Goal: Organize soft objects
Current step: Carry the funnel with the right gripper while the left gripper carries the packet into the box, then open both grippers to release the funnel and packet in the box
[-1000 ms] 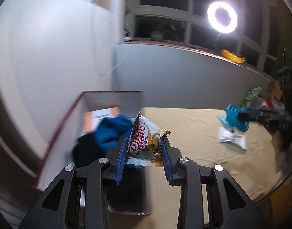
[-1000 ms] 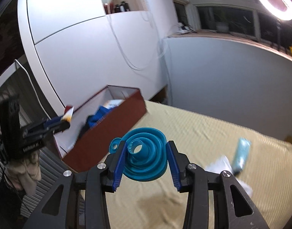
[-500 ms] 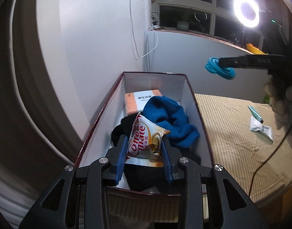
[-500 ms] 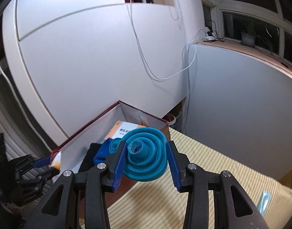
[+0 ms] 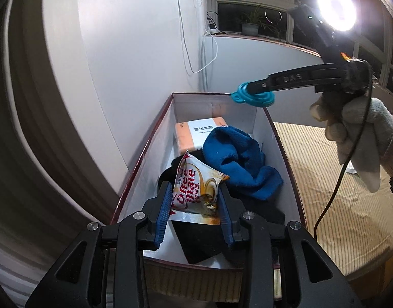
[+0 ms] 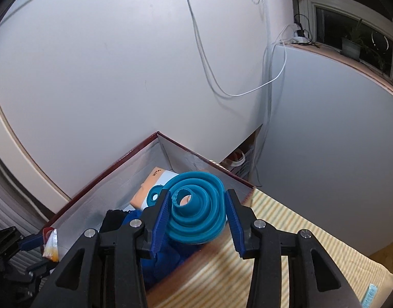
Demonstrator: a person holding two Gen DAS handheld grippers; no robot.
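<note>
Both carried items are now arriving over the box (image 5: 258, 118), where a second ago both were out over the striped tabletop (image 5: 325, 192).

Left gripper (image 5: 195, 206): pinching the Coffee-mate sachet (image 5: 196, 192) between its blue pads. The reading shows the jaws opening slightly, but the sachet is still seated between them and not yet falling. The sachet is hanging just above the near end of the box, over a black cloth (image 5: 248, 210). Half a second ago the framing was almost the same, so this hand is settling in place.

Right gripper (image 6: 196, 211): clamped on the blue collapsible funnel (image 6: 196, 210), pads at 9 and 3 o'clock of its rings, which are bulging between them. In the left wrist view the funnel (image 5: 253, 97) is sitting at the box's far rim, at about 1 o'clock from the sachet, carried by a gloved hand (image 5: 350, 128). A second ago it was well out to the right over the table; it is sweeping in quickly and, in the right wrist view, now overlapping the box's open mouth.

Contents already in the box: a tissue pack (image 5: 201, 133) at the far end, a blue towel (image 5: 237, 159) at 5 o'clock from it, the black cloth beneath.

Assessment: the transport step is ending for both items and release is the step in hand. The left release looks imminent; the right item appears to need a little more travel inward to clear the far wall. One or two packets are still lying on the table, at 3 o'clock from the box.
</note>
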